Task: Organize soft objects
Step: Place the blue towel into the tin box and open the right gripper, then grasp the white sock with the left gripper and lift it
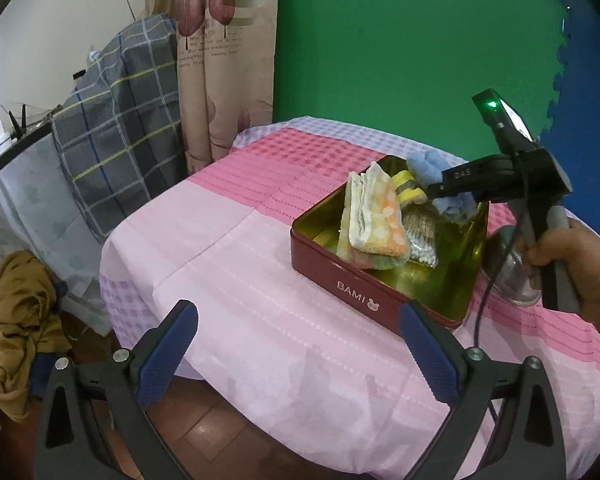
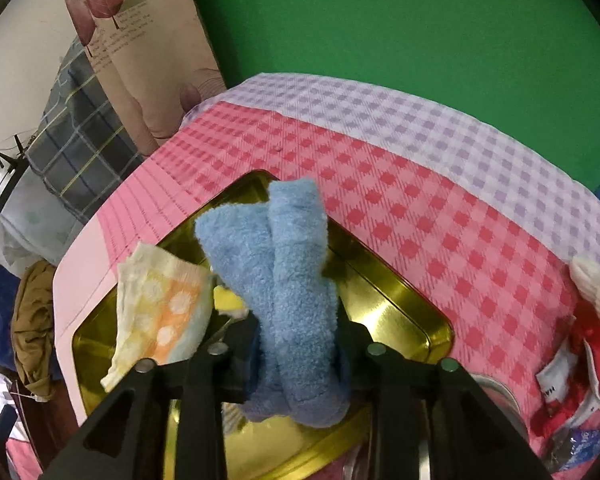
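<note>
**Blue towel held over the open tin**

Placement is the step judged to be in hand. The blue towel (image 2: 288, 280), a fluffy terry roll folded into two thick lobes, is seen between the fingers of the right gripper (image 2: 300, 356); in the right wrist view the pads still appear to press its sides, so it is judged to be held, though loosely. It hangs above the far right corner of the red tin (image 1: 364, 296), over the gold lining.

For a tidy result, the roll is best lowered until its underside rests on the tin floor before the fingers are spread, so that the lobes are not allowed to spring apart. The free strip of gold floor along the right wall is judged the best spot, beside the yellow item (image 1: 408, 190) and clear of the folded cloth (image 1: 374, 220). A slow, straight withdrawal is advised, because terry loops may catch on the textured pads.

The folded cloth is thin and woven, cream with orange and yellow patches and pale dots, and leans against the left part of the tin. A clear packet of small white beads (image 1: 420, 254) lies beneath it. The tin is rigid, glossy metal with rounded corners. The surface (image 1: 228, 264) is covered by a pink checked cloth.

The left gripper (image 1: 300, 356) is held wide and empty near the front edge.
</note>
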